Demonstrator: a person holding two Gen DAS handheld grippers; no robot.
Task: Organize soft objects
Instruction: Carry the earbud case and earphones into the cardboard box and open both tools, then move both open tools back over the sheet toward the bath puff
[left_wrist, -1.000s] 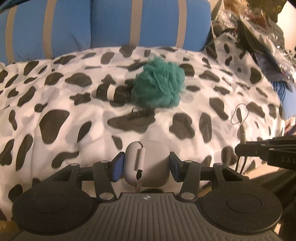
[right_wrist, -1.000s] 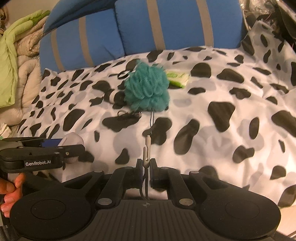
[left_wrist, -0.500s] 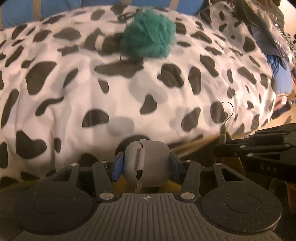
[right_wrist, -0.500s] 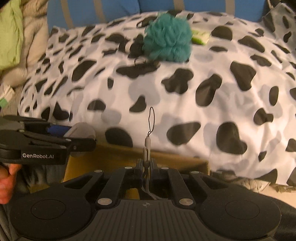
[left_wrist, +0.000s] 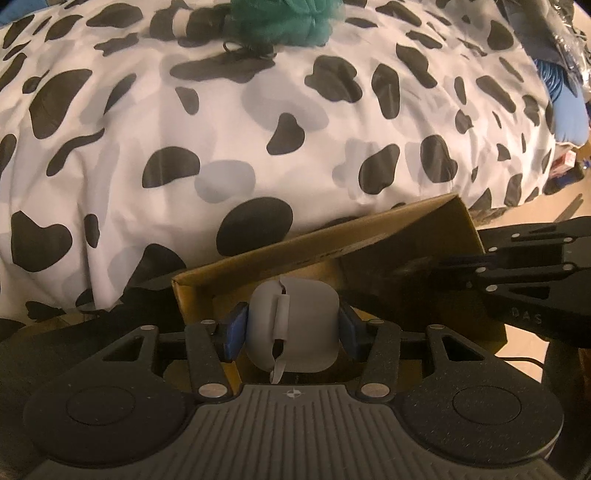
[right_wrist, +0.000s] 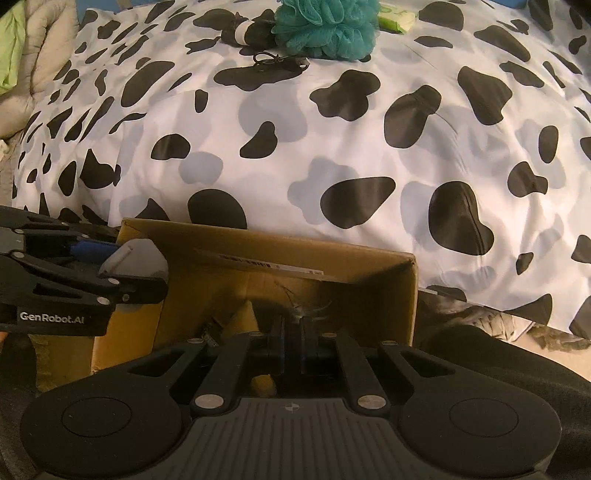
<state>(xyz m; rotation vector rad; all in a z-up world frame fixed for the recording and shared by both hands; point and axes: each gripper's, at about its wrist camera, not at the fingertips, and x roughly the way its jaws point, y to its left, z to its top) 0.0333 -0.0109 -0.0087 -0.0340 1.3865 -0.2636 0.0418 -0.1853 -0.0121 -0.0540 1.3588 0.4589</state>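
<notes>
Grey soft pouch (left_wrist: 293, 325), rounded, with a small strap down its front, sits pinched between the two blue pads of the left hand-held gripper (left_wrist: 291, 326); pads press on its left and right sides. In the right wrist view the same pouch (right_wrist: 135, 256) shows at the left edge, clamped at the tip of the left hand-held gripper (right_wrist: 110, 258), just over the left wall of the cardboard box (right_wrist: 402, 295).

Box is open-topped, brown, standing against the near edge of the bed. A printed label strip runs along its far inner wall. In the left wrist view the box (left_wrist: 369, 236) lies directly below and ahead of the held pouch.

Right hand-held gripper (right_wrist: 291, 338) points down into the box, jaws pressed together. Whether anything thin is caught between them cannot be told; the spot is dark. A dark fuzzy thing (right_wrist: 291, 308) lies in the box just ahead of its fingertips. In the left wrist view the right hand-held gripper (left_wrist: 410, 271) reaches in from the right over the box.

Bed carries a cow-print cover (right_wrist: 332, 147), white with black and grey patches. At its far side, well apart from both tools: a teal mesh bath pouf (right_wrist: 328, 26), a black-and-white rolled item (right_wrist: 243, 31) touching its left side, a black cord loop (right_wrist: 277, 59) just in front, a pale green packet (right_wrist: 397, 16) to its right.
</notes>
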